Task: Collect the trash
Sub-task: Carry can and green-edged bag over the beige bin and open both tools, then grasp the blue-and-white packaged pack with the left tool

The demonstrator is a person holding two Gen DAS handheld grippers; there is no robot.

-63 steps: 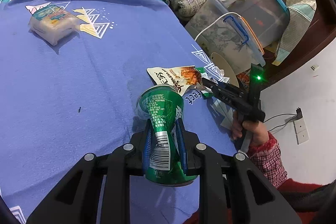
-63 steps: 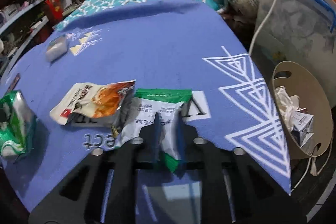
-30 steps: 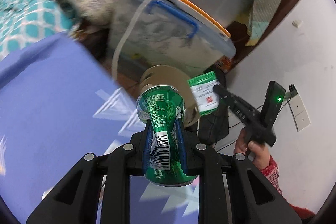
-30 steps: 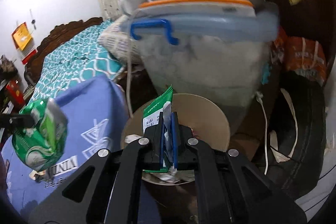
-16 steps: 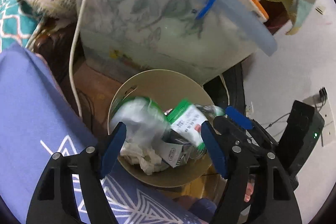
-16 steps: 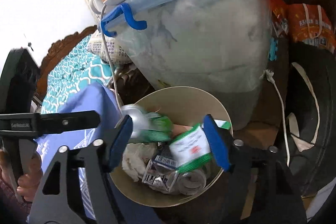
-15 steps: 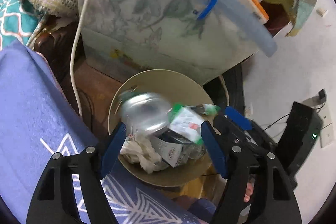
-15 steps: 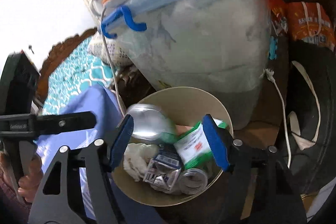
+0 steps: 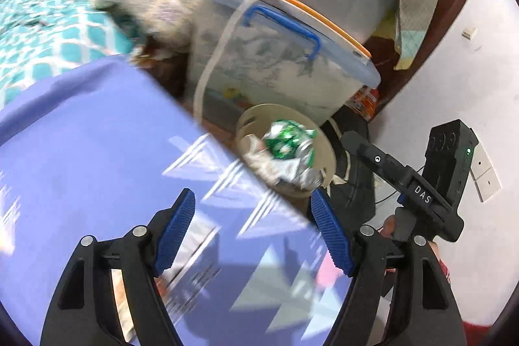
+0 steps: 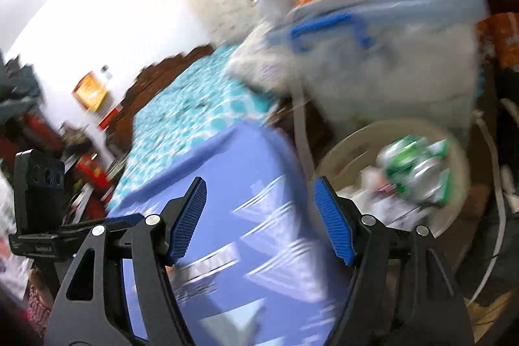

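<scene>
1. The purple-blue table (image 9: 97, 151) has a wide bare top under both tongs, so a hand can pass freely there.
2. The left tongs (image 9: 253, 235) and the right tongs (image 10: 259, 222) stand wide apart, with nothing between the pads.
3. The round bin (image 9: 327, 151) stands just beside the table edge; its mouth is free from above, but it is full with a green can (image 9: 287, 143) and papers.
4. Behind the bin, the large storage box (image 9: 285, 64) with blue handle blocks the way, touching or almost touching the rim.
5. A white cable (image 9: 207, 80) hangs between table and box.
6. A dark tyre-like thing (image 9: 356, 184) closes the bin's far side.
</scene>
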